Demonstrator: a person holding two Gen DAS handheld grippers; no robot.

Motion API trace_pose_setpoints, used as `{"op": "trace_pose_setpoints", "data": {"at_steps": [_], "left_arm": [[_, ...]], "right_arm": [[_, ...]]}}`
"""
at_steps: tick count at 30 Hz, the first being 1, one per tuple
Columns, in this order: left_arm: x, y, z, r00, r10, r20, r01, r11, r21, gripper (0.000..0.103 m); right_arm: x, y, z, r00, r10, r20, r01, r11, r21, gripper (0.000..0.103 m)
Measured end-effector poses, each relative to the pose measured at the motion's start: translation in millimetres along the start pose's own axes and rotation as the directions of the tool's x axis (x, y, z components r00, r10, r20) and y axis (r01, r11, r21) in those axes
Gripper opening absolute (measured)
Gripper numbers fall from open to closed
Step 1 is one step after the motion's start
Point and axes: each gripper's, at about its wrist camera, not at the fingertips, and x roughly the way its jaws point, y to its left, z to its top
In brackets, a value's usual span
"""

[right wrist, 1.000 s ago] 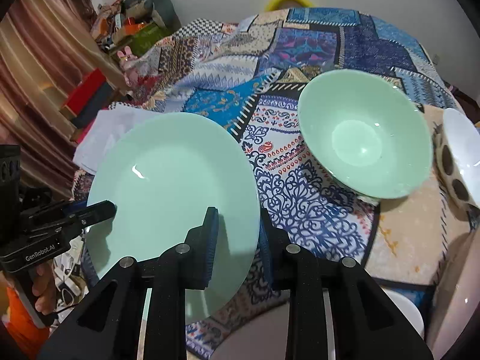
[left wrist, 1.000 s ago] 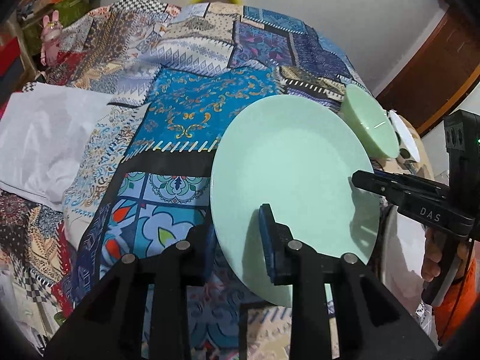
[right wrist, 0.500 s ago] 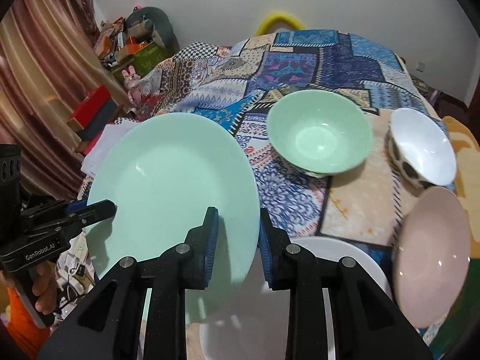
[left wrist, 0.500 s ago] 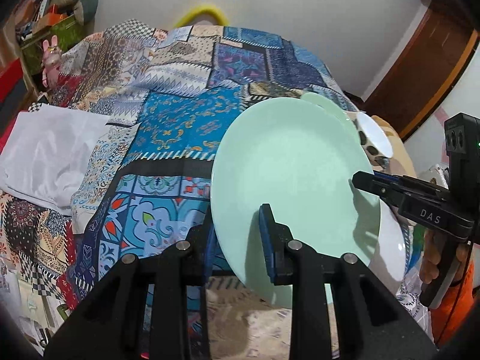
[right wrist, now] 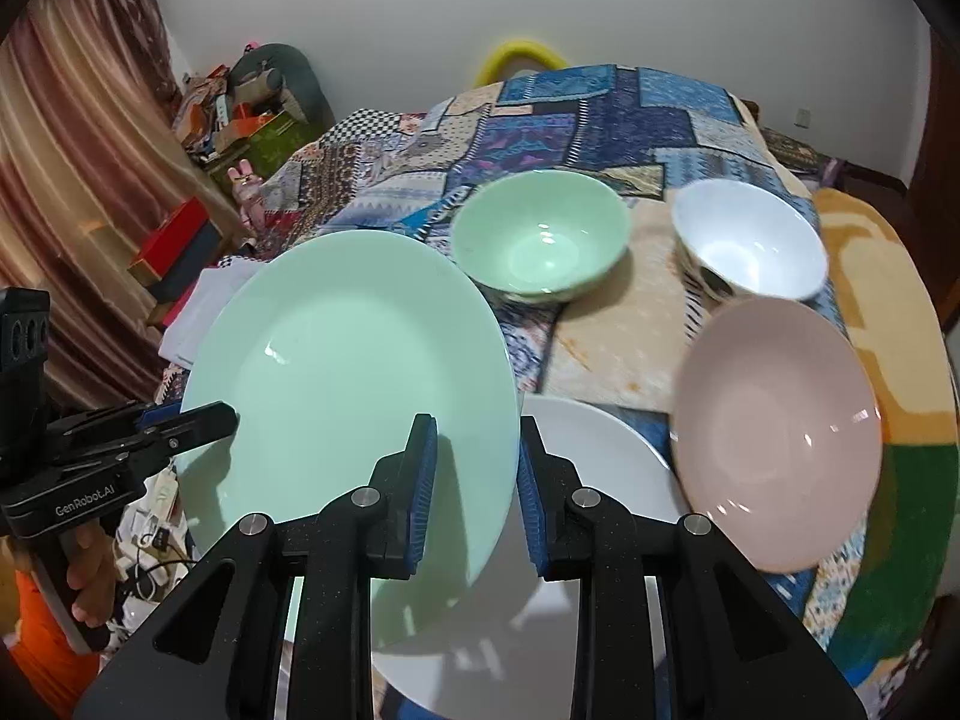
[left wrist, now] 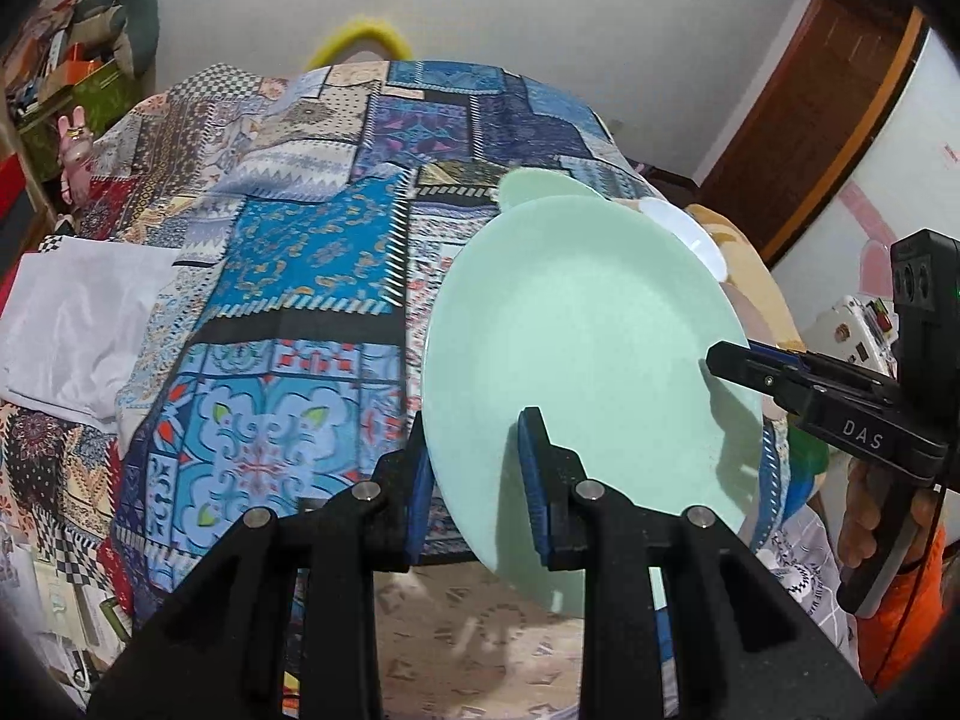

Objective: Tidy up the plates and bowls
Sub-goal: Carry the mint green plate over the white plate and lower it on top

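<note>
A mint green plate [left wrist: 588, 348] [right wrist: 354, 384] is held in the air between both grippers. My left gripper [left wrist: 474, 480] is shut on its left rim; it shows at the left of the right wrist view [right wrist: 180, 420]. My right gripper [right wrist: 471, 480] is shut on its right rim; it shows at the right of the left wrist view [left wrist: 738, 360]. Below lies a white plate [right wrist: 588, 456]. A green bowl [right wrist: 540, 240], a white bowl [right wrist: 750, 246] and a pink plate [right wrist: 780, 438] sit on the bed beyond.
A patchwork bedspread [left wrist: 300, 240] covers the bed. White cloth [left wrist: 78, 324] lies at its left edge. Cluttered shelves [right wrist: 228, 114] and a curtain [right wrist: 78, 180] stand to the left. A wooden door [left wrist: 828, 120] is at the right.
Both grippers have lifted the green plate up and back from the bedspread. The white plate, white bowl and pink plate have come into the right wrist view.
</note>
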Motion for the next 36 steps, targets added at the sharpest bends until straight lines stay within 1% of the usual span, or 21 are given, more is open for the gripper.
{"op": "trace_pose_setpoints", "data": {"at_steps": [9,20,30,36], "left_arm": [[17.9,-37.0,-12.8,0.999,-0.022,-0.041,0.023,0.999,0.027,0.027],[54.2,-56.3,-28.1,0.991,-0.040,-0.129,0.044,0.999,0.027,0.027],[82.9,-58.9,-34.4,0.980,-0.034,-0.195,0.041,0.999,0.032,0.027],[86.5,-65.1,-32.0,0.984,0.001,-0.180,0.012,0.997,0.073,0.027]], "right_arm": [[-7.2,-29.3,-24.5,1.000,-0.009,-0.023,0.011,0.999,0.053,0.024],[3.4,-53.6,-53.2,0.996,-0.004,-0.088,0.014,0.993,0.115,0.024],[10.6,-63.7,-59.3,0.992,0.011,-0.125,0.008,0.988,0.152,0.024],[14.1,-63.4,-58.8,0.992,0.017,-0.128,0.002,0.989,0.150,0.024]]}}
